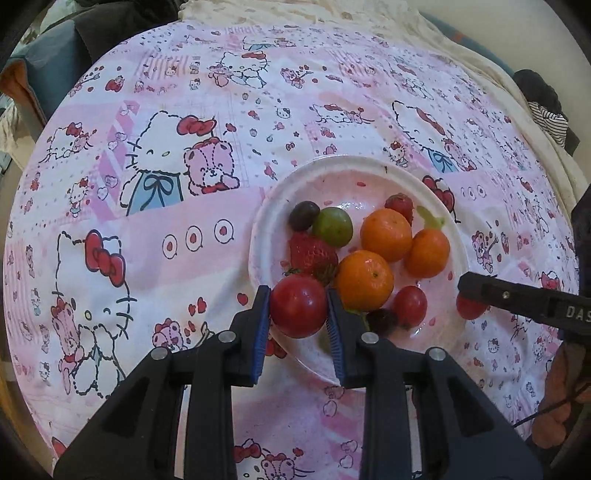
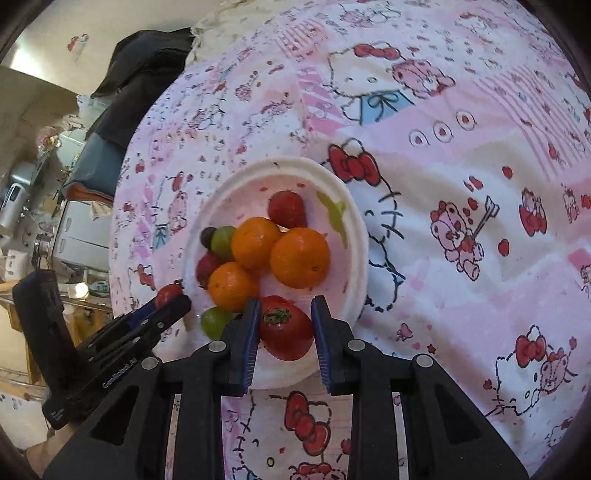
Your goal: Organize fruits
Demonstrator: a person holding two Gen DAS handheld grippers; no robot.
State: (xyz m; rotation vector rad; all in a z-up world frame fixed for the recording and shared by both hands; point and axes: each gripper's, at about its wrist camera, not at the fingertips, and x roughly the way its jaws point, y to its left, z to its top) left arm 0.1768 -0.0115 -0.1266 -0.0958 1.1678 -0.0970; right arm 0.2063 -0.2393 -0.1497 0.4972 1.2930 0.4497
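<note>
Blue ribbed pads line both pairs of tongs, and each pair is closed down on a small red tomato. The left tongs [image 1: 297,308] pinch a smooth round tomato [image 1: 298,306] from both sides, holding it at the near rim of the white plate [image 1: 266,229]. The right tongs [image 2: 283,325] clamp a tomato with a green calyx [image 2: 285,328], also over the plate's near edge as seen from the right wrist; both pads press on its skin.

The plate serves as the landmark. Just past the left-held tomato, three oranges [image 1: 365,280] sit bunched together in the plate's middle, touching one another. Left of them lies a strawberry [image 1: 313,254], and farther back a green grape [image 1: 332,226] touches a dark grape [image 1: 303,215]. A second strawberry [image 1: 399,206] rests toward the far side of the plate, behind the oranges. A loose cherry tomato [image 1: 409,304] and a dark berry-like fruit [image 1: 382,319], too blurred to name, lie on the plate's near right part. From the right wrist another green grape [image 2: 216,322] shows at the plate's near left, just beside the right tongs' left pad.

The plate sits on a pink and white cartoon-print cloth [image 1: 184,206]. Beyond the plate's far side, a cream blanket [image 1: 295,14] borders the cloth.
</note>
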